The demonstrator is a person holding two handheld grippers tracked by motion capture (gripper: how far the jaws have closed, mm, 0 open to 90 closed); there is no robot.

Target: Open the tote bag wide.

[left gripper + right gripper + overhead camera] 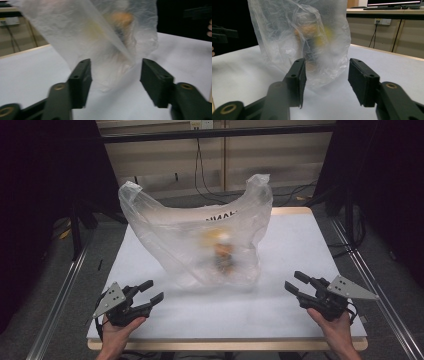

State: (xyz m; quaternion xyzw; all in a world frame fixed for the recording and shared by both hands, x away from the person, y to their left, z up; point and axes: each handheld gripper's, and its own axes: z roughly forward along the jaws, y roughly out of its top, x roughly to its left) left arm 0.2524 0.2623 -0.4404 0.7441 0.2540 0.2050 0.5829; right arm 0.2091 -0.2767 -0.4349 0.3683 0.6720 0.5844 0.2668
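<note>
A translucent plastic bag (195,235) stands upright in the middle of the white table (295,250), both handles raised. Inside it a blurred yellow and dark object (222,251) shows through the film. My left gripper (150,291) rests near the front left of the table, open with nothing between its jaws, pointing toward the bag. My right gripper (295,283) sits at the front right, also open and empty, aimed at the bag. In the left gripper view the bag (100,32) rises beyond the jaws. In the right gripper view the bag (299,37) stands just past the jaws.
The table's wooden front edge (225,344) runs below both hands. Metal rails (60,295) flank the table on the floor. Cables (205,185) trail behind the bag, and dark stands (80,220) sit at the left and right.
</note>
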